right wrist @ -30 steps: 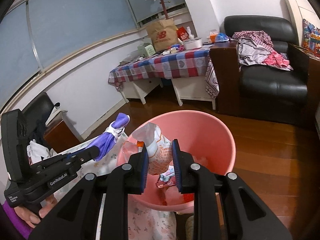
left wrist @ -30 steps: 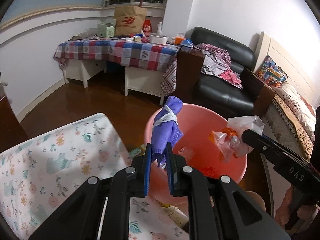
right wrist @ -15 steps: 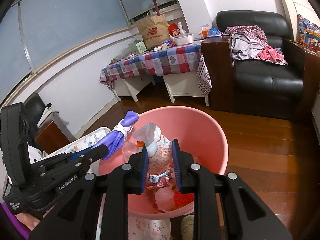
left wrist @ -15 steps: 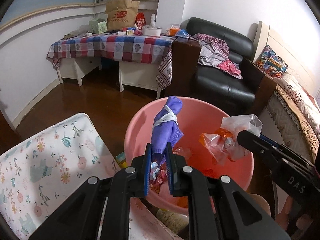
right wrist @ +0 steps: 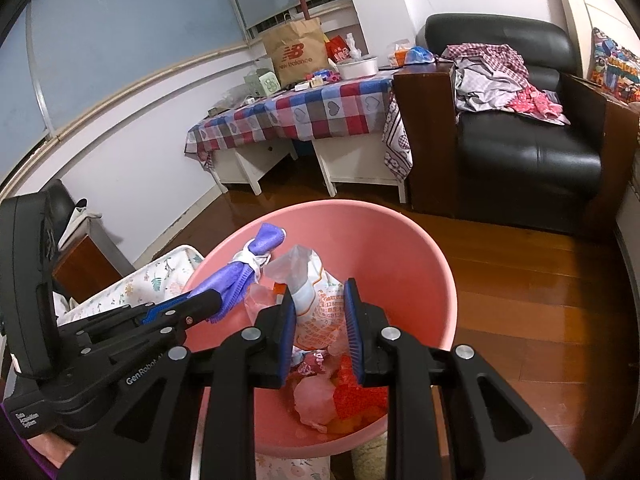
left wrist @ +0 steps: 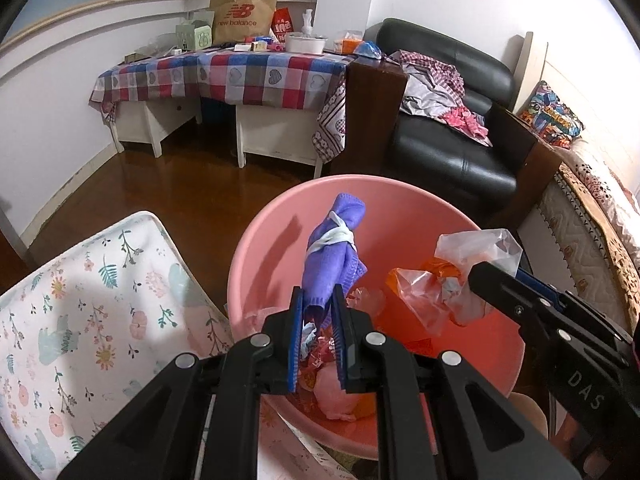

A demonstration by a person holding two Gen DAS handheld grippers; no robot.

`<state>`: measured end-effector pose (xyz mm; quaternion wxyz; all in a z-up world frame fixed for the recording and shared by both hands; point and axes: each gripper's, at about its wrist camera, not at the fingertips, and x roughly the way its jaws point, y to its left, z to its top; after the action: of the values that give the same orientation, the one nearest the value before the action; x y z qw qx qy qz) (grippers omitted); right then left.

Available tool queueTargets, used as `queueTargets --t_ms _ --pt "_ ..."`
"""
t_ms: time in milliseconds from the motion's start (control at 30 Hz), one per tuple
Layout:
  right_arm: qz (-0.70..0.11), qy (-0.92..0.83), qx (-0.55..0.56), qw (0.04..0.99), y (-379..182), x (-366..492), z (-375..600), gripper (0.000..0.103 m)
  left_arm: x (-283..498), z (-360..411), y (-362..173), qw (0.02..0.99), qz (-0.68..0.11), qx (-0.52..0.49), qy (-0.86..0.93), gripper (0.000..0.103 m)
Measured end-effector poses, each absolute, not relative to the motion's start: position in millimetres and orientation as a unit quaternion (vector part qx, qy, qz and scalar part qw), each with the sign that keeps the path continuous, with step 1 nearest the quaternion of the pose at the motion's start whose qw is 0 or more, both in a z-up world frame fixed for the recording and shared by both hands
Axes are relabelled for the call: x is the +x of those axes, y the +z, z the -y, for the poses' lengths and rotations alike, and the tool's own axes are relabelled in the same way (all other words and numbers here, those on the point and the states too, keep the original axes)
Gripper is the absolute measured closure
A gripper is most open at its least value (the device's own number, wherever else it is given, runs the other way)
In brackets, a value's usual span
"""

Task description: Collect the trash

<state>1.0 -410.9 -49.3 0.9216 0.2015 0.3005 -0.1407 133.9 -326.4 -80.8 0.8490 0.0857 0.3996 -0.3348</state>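
Trash: left claw (left wrist: 316,300) pinches knotted purple cloth (left wrist: 330,256), right claw (right wrist: 320,300) crinkly plastic bag (right wrist: 316,300).

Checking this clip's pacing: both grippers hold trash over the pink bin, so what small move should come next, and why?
Probably open both grippers and let go. The left gripper is shut on the purple cloth and the right gripper on the plastic bag. Both items hang inside the rim of the pink bin, above wrappers already there, so they should drop straight in.

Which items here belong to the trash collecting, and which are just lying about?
Job: left gripper holding purple cloth bundle; right gripper holding plastic bag; pink bin.
Lying about: paper shopping bag, clothes on armchair, checked tablecloth.
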Motion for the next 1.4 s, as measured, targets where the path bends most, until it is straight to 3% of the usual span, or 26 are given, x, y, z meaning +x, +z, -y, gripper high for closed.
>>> queueTargets --t_ms 300,467,600,1000,1400 --pt "-0.309 -0.145 0.204 0.918 -53.4 6.6 411.2 0.074 135.0 329.2 -82.9 0.85 -0.399 0.085 -0.333 0.088" --pt "-0.312 -0.145 0.203 0.917 -54.7 6.6 412.3 0.073 135.6 328.7 -83.8 0.851 -0.4 0.082 -0.331 0.073" --pt "-0.31 -0.145 0.205 0.917 -54.8 6.0 412.1 0.066 133.5 328.8 -83.0 0.853 -0.396 0.086 -0.329 0.067" --pt "-0.312 -0.142 0.208 0.916 -56.7 5.1 411.3 0.061 127.0 324.3 -76.8 0.858 -0.384 0.086 -0.331 0.054" --pt "-0.307 -0.14 0.211 0.917 -53.5 1.1 410.3 0.059 122.0 318.5 -68.4 0.862 -0.373 0.085 -0.332 0.052"
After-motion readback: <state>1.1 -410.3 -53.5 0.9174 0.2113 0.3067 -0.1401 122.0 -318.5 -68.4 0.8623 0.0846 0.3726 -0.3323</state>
